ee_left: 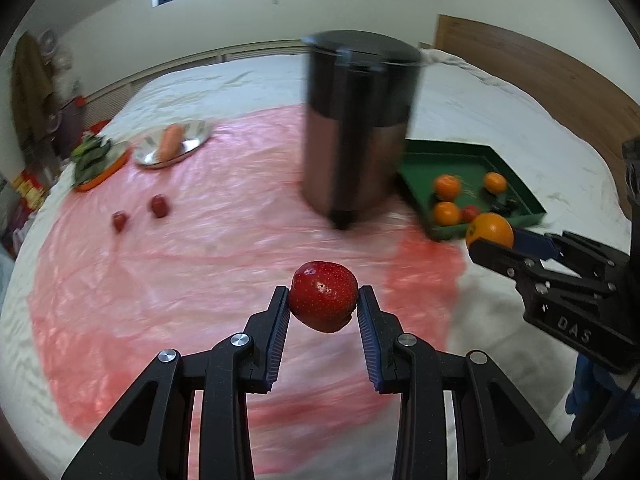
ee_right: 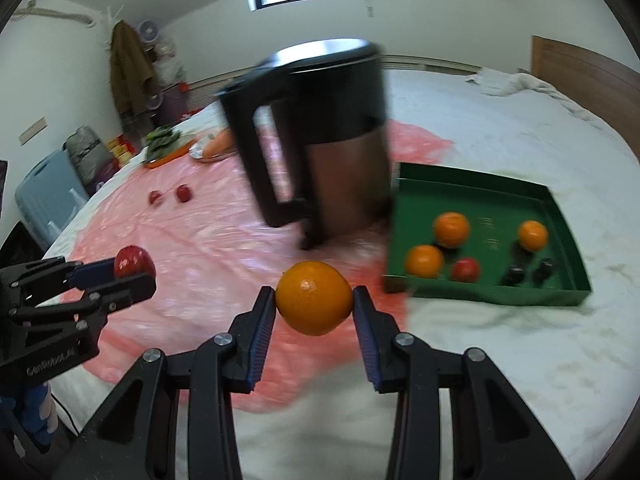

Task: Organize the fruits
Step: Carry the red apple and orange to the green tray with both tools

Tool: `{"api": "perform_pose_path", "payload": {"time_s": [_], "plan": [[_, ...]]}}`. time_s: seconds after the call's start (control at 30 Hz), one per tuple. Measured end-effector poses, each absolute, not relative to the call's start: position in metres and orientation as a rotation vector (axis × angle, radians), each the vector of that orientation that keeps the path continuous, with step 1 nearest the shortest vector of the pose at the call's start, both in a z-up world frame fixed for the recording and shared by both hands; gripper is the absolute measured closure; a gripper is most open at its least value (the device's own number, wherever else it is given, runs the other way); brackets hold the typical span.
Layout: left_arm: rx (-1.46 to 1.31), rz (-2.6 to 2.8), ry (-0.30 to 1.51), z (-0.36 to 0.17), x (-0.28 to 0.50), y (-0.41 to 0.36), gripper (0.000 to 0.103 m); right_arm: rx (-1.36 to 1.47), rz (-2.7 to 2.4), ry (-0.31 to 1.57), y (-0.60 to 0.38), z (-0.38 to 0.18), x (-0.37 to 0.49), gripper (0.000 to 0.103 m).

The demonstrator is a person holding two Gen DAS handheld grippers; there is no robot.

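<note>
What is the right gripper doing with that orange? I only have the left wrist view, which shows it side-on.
Observer: In the right wrist view, the orange sits squarely between the jaws of the right gripper, with both pads pressing on its sides.
Operator: Does the kettle have a handle? I see a plain cylinder.
Observer: Yes. The kettle has a black loop handle, on its left side in that view.
Operator: Anything beside the bed on the left?
Observer: A pale blue suitcase stands there.
</note>
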State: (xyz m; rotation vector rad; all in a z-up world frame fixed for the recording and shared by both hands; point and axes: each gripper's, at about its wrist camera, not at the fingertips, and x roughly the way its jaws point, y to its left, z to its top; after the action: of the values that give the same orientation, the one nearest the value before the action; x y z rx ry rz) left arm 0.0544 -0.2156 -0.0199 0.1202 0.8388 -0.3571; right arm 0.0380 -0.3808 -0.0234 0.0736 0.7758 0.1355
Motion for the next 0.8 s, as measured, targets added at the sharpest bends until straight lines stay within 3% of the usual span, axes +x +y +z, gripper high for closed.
{"api": "perform_pose_path", "payload": {"time_s": [0.8], "plan": [[0.277,-0.572,0.856,-0.03,0.112,-0.386,0.073,0.199,-0.074,0.764,-0.541,-0.051,0.082,0.05]]}}
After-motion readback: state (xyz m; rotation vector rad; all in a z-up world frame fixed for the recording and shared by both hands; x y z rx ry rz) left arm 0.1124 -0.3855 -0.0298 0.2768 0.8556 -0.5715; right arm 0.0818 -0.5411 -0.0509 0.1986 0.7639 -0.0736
